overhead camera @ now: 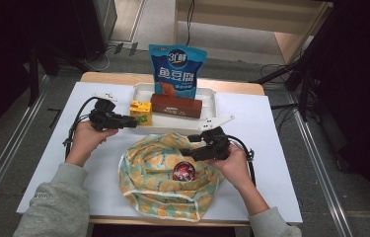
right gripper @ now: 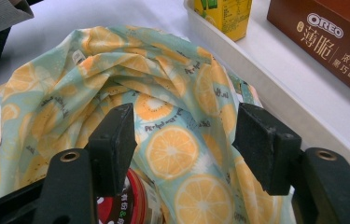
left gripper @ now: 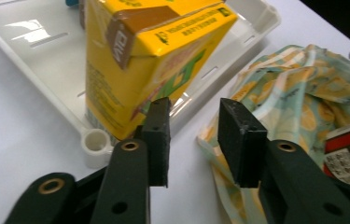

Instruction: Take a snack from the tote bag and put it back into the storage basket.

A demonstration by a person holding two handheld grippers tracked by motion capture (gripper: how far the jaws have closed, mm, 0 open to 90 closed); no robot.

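Observation:
A yellow drink carton (overhead camera: 140,111) stands in the left end of a white tray (overhead camera: 208,97). In the left gripper view the carton (left gripper: 140,60) is tilted at the tray's (left gripper: 32,60) corner, just beyond the left jaw. My left gripper (overhead camera: 132,122) (left gripper: 193,140) is open, with nothing between its pads. A fruit-print cloth bag (overhead camera: 163,173) (right gripper: 116,60) lies in front of the tray with a red can (overhead camera: 183,171) (right gripper: 121,205) inside. My right gripper (overhead camera: 188,145) (right gripper: 186,144) hovers open over the bag's upper right rim, its jaws wide above the fabric.
A blue snack pouch (overhead camera: 176,71) stands at the tray's back. A brown Oreo box (overhead camera: 176,106) (right gripper: 326,42) lies in the tray beside the carton. White paper covers the table (overhead camera: 271,148). The bag (left gripper: 303,98) lies to the right of the left gripper.

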